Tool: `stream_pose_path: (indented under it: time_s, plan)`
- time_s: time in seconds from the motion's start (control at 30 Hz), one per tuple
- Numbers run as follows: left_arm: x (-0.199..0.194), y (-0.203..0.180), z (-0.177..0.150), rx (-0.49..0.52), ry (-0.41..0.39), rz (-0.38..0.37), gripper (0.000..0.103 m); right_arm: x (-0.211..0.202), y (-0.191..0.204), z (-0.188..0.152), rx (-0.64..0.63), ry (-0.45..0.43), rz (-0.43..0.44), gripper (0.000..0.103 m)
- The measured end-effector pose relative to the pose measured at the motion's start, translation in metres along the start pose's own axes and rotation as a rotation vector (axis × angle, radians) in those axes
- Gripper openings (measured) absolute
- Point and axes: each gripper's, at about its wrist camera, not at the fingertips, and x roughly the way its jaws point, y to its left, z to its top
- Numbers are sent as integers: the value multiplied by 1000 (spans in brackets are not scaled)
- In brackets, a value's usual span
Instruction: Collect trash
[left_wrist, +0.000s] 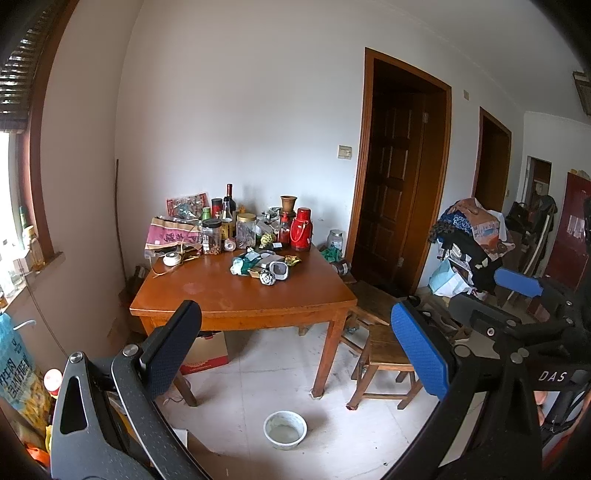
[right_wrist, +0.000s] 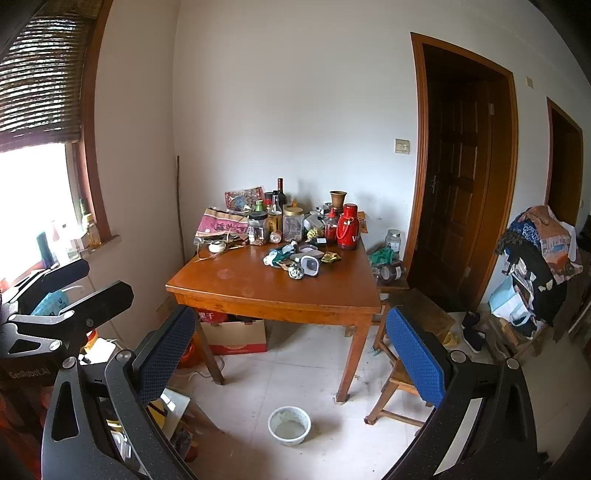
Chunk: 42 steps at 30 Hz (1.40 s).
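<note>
Approach stage, nothing grasped. Left gripper (left_wrist: 295, 354) and right gripper (right_wrist: 291, 362) both have jaws spread, empty. Crumpled wrappers (right_wrist: 286, 258) lie mid-frame on the wooden table (right_wrist: 258, 291), well apart. Next move likely requires closing in on that litter.

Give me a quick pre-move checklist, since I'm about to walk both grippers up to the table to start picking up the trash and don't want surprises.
1. Left gripper open and empty: ok.
2. Right gripper open and empty: ok.
3. Trash within reach: not ok; the crumpled wrappers lie mid-table, well ahead of both grippers.
4. Floor path clear: not ok; a white bowl sits on the tiles in front of the table.
5. Fragile things near the trash: not ok; the red thermos and glass bottles stand just behind it.
6. Bin or bag for the trash: cannot tell; none is plainly visible.
</note>
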Motion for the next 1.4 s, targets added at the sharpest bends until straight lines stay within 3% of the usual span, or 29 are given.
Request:
stream_pose_path:
  time_s: [0.7,1.4]
  plan:
    - [15,-11,3,19,3,23,103,7,-5,-3,0,10,11,103]
    - [81,-34,6,-49,57,62,103,50,-49,6,-11,49,32,103]
